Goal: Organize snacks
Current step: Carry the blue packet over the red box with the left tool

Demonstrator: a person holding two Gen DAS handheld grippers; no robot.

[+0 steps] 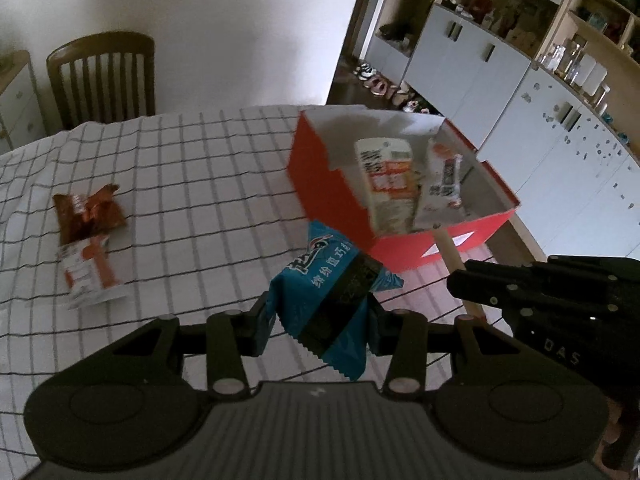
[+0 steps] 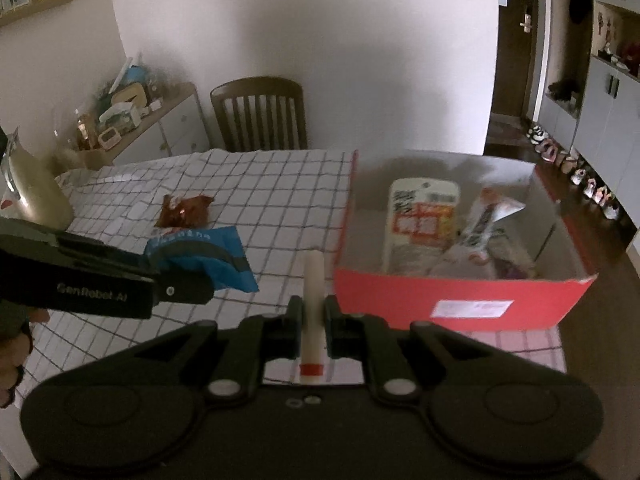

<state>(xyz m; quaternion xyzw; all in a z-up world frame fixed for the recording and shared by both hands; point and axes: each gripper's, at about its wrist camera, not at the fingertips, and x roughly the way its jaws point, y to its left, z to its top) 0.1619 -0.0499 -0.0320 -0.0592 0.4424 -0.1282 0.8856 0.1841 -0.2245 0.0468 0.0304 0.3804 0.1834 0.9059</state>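
My left gripper [image 1: 320,320] is shut on a blue snack packet [image 1: 324,308], held above the checked tablecloth just short of the red box [image 1: 332,196]. The right wrist view shows the same packet [image 2: 216,260] in that gripper [image 2: 178,282], left of the box [image 2: 460,300]. My right gripper [image 2: 312,316] is shut on a thin cream stick snack [image 2: 312,280] with a red band, near the box's front wall. In the left wrist view the stick [image 1: 448,248] pokes out of the right gripper [image 1: 466,276]. A white packet [image 1: 388,184] and another packet [image 1: 444,176] lie inside the box.
A brown packet [image 1: 88,212] and a white-and-orange packet [image 1: 88,276] lie on the tablecloth [image 1: 208,168] at the left. A wooden chair [image 2: 260,112] stands behind the table. The box sits near the table's right edge, with floor and cabinets [image 1: 500,80] beyond.
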